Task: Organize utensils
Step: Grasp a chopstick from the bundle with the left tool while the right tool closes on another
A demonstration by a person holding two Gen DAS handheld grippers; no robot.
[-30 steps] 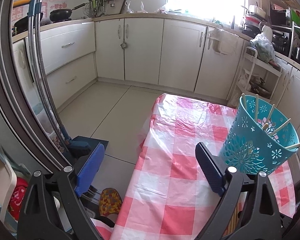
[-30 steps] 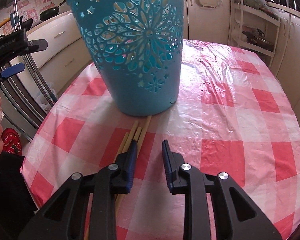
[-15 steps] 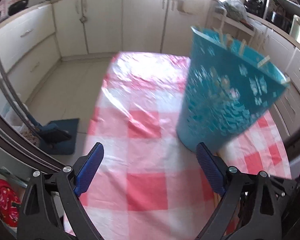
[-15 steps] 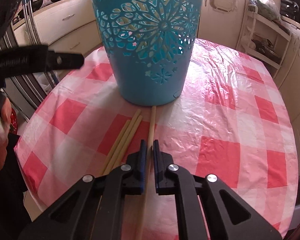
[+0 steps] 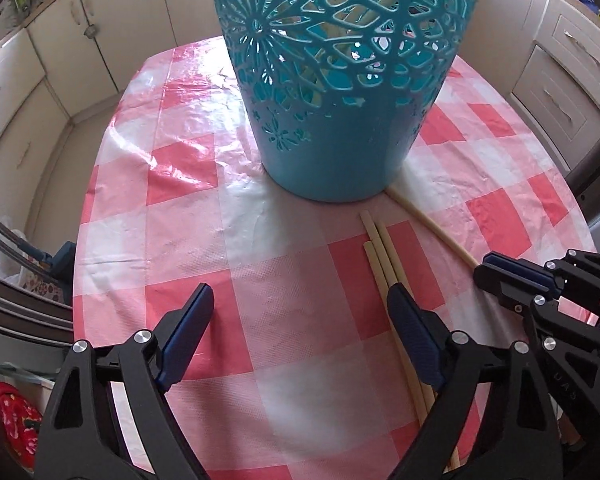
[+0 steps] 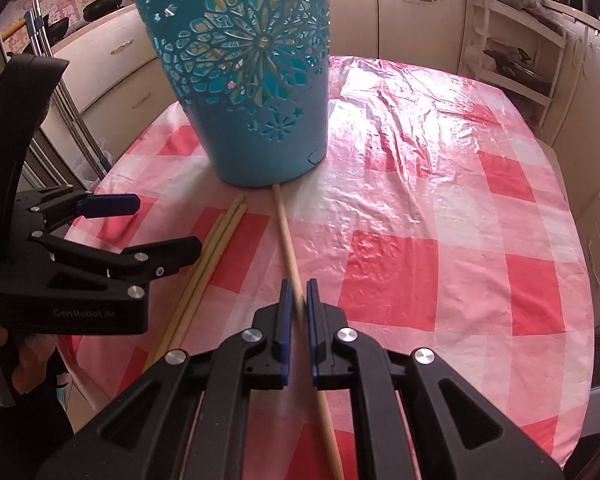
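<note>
Chopstick (image 6: 287,240) points tip-first at the basket (image 6: 252,92), pinched by right gripper (image 6: 298,300) jaws; left gripper (image 5: 300,312) jaws spread, closing.

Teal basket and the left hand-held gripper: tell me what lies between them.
Mostly bare checked tablecloth. In the left wrist view, three loose chopsticks lie beside the left hand-held gripper, at its right finger, tips short of the teal basket.

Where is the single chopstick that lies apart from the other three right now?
The single chopstick lies on the checked tablecloth, clamped in the right claw, its far end at the base of the blue basket, right of the bundle of three chopsticks.
</note>
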